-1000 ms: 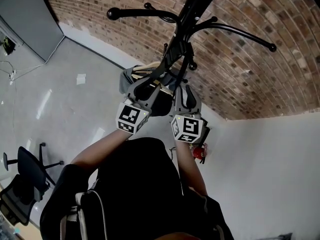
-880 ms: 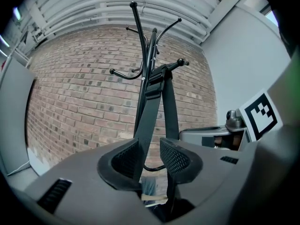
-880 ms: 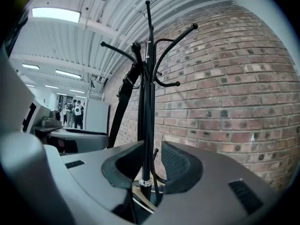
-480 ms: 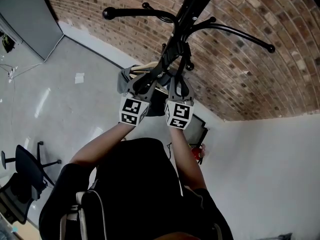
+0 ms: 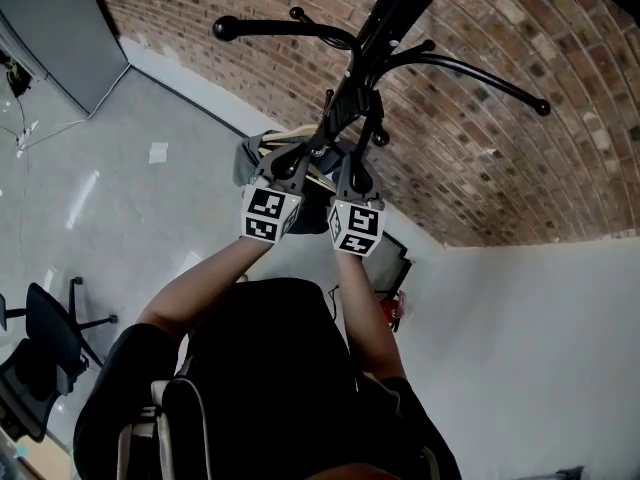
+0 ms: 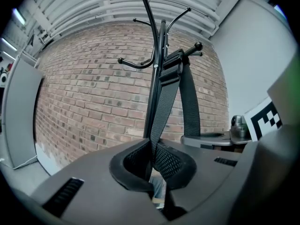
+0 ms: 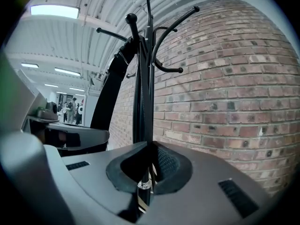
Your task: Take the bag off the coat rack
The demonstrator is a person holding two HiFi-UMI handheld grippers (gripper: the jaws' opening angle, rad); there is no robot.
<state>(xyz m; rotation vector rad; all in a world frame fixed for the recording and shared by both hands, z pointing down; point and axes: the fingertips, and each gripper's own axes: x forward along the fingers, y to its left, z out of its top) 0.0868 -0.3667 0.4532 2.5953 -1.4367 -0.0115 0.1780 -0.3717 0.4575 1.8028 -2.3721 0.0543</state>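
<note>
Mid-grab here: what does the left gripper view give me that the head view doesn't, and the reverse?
Only the left gripper view: the strap looped over a hook, running down into the left tool, whose jaws have just been closing and now pinch it. Only the head view: the bag below the hooks, the person's arms, the floor, a chair. Both: the rack, the brick wall and the right tool.

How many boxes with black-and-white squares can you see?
2: one cube on the left gripper, another cube on the right gripper, side by side near the coat rack.
</note>
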